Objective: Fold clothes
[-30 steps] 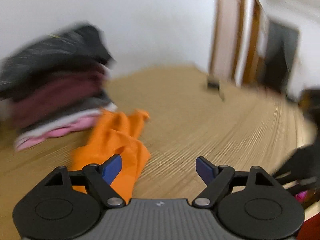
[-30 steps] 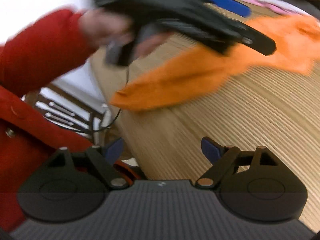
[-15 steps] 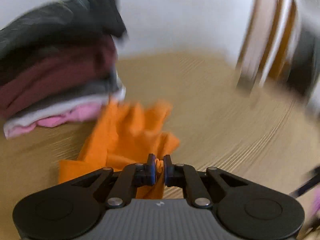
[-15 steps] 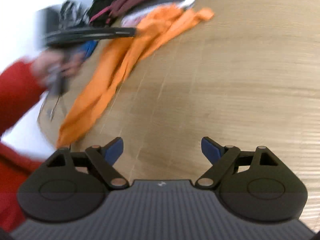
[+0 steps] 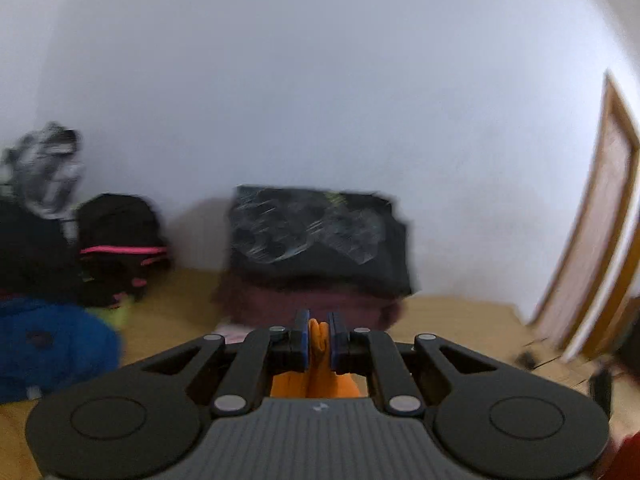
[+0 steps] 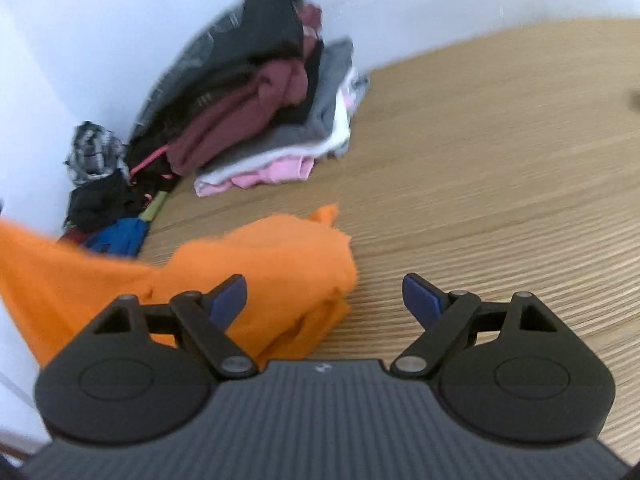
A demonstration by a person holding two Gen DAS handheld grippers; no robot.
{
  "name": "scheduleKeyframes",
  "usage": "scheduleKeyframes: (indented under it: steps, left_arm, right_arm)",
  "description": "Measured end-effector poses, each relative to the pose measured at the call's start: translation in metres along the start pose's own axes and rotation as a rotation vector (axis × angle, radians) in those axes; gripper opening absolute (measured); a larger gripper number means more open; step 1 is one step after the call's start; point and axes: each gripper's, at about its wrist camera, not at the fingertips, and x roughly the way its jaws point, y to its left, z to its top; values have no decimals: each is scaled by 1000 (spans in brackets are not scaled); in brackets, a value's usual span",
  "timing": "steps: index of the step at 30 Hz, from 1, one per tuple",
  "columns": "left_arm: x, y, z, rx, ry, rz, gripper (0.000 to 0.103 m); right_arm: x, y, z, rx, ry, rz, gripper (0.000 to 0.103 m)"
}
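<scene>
I have the orange garment pinched in my left gripper: the jaws are closed down on a bunched fold of the cloth, and that end is lifted off the tabletop. In the right wrist view the fabric runs from a raised part at the far left down to a crumpled heap lying on the wood just ahead of my right gripper. That gripper is wide open and holds nothing; its left finger sits over the edge of the heap, but I cannot tell whether it touches.

As I judge it, this piece is at the very start. It is picked up by one point only, not spread, and no fold has been made. It still needs a second grip, flattening, then folding.

A stack of folded clothes stands at the far left by the wall, black on top, maroon, grey, and white and pink beneath, so part of the job looks done. Further left lies a loose pile of dark, blue and checked items, seemingly still waiting.

The garment is bright orange, soft, rumpled and doubled over itself, its outline unclear through the blur.
</scene>
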Motion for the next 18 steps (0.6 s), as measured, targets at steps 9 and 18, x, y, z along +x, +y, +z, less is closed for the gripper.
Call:
scheduleKeyframes:
  steps: [9,18]
  left_arm:
    - [-16,121,-40,-152,201,328,59]
    - [-5,104,-70,-98,309,121,67]
  right_arm:
    - [117,-12,29,148,120,97,68]
    - [43,-7,13,245,-174,13,16]
